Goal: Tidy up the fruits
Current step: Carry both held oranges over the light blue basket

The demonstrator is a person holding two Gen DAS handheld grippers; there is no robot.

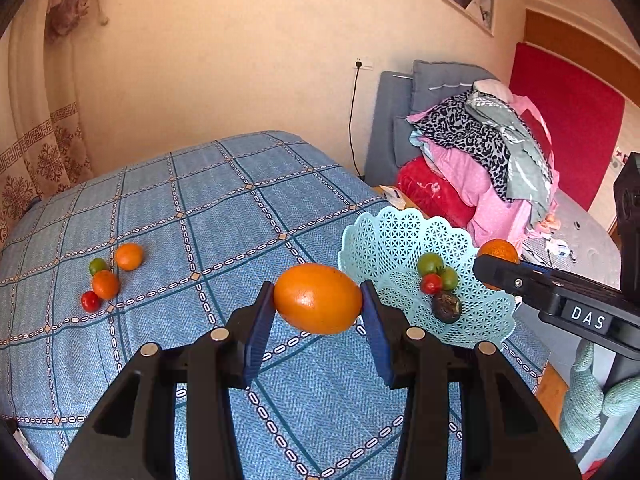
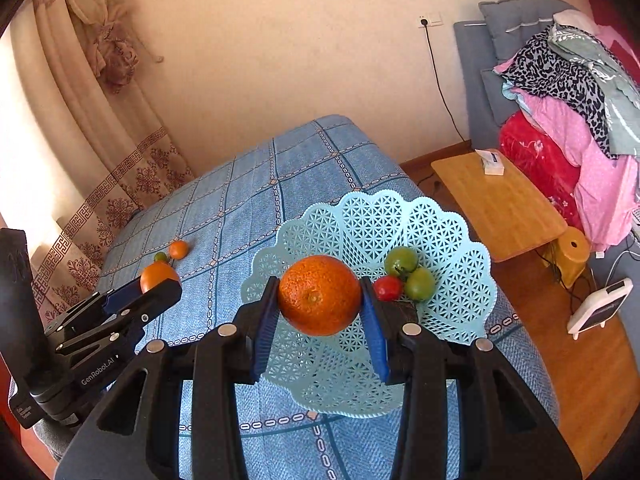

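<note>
Both tongs are gripping fruit: the left tongs (image 1: 318,300) are clamping a smooth orange (image 1: 318,298) above the blue checked bed (image 1: 208,216) at frame centre, while the right tongs (image 2: 320,296) are pinching a dimpled orange (image 2: 319,295) over the pale blue basket (image 2: 360,216), beside green and red tomatoes (image 2: 400,260).

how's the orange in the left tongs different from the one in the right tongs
The left orange is smooth, glossy and egg-shaped, gripped end to end; the right orange is rounder, with rough, pitted skin and its stem dimple facing the camera. The left one hangs over the blue bedspread beside the basket; the right one hangs over the basket. Both are orange, clamped between blue pads and off the surface.
</note>
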